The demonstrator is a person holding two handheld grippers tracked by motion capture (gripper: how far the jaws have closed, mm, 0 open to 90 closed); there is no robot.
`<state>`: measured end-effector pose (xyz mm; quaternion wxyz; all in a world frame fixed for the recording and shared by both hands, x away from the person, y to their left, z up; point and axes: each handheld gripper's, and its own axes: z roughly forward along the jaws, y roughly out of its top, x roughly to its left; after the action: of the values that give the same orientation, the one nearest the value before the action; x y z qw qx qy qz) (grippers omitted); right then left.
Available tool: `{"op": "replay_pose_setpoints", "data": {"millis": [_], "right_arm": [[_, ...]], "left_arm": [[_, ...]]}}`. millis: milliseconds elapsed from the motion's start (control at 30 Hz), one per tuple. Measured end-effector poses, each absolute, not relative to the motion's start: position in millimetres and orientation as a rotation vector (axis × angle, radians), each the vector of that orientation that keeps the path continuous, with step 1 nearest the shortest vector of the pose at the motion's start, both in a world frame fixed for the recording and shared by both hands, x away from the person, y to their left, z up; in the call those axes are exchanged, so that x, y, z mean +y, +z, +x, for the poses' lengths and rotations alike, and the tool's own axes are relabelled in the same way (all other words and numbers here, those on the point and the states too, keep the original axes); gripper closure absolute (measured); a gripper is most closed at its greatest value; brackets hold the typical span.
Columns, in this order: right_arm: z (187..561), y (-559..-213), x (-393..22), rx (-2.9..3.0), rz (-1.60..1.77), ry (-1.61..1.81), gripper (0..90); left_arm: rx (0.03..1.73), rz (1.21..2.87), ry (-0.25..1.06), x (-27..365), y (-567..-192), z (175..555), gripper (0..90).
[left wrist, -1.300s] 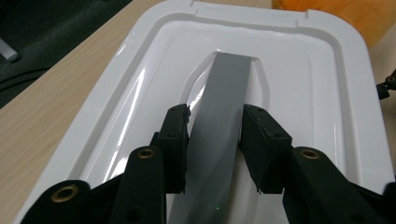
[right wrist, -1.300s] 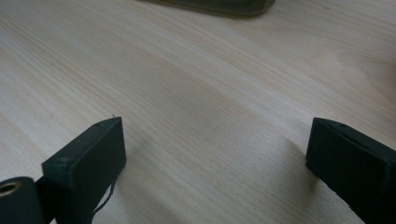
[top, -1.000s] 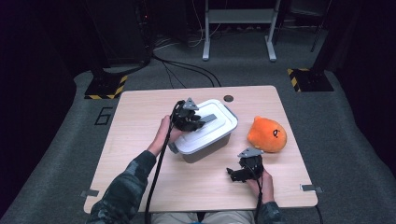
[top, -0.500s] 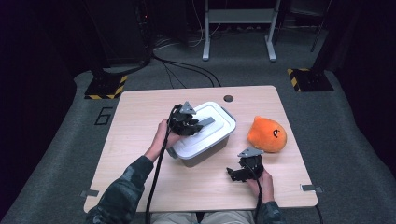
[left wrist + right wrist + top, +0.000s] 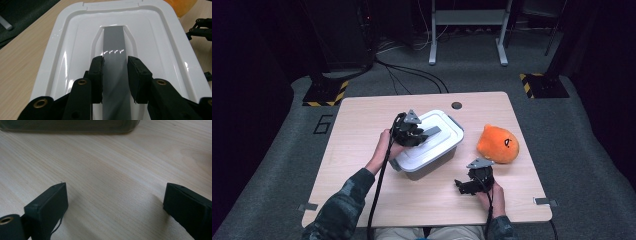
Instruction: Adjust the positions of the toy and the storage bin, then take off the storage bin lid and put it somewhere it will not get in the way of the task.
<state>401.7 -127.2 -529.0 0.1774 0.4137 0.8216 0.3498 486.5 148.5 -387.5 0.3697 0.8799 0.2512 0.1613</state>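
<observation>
Grey handle (image 5: 113, 50) of the white bin lid (image 5: 75, 45) is clenched by the left gripper (image 5: 115, 75), lifting not yet done, while the right gripper (image 5: 115, 202) is held released.

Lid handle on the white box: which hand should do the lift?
Left. The left tool is shut on the grey lid handle of the white box; the right tool is open over bare table.

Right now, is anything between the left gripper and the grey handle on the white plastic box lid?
Nothing visible. The left gripper is shut on the grey handle of the white plastic box lid, one jaw on each side of it.
</observation>
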Motion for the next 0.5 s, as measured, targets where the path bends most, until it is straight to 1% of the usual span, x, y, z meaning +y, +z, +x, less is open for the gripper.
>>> {"op": "replay_pose_setpoints", "data": {"millis": [167,500], "right_arm": [[402,-529,-127,2.326,1.17,0.99,5.0],[402,-529,-127,2.315,1.181,0.992,5.0]], "left_arm": [[0.657,2.228,0.413,150,-385,486,66.4],[0.656,2.18,0.45,161,-364,482,66.4]]}}
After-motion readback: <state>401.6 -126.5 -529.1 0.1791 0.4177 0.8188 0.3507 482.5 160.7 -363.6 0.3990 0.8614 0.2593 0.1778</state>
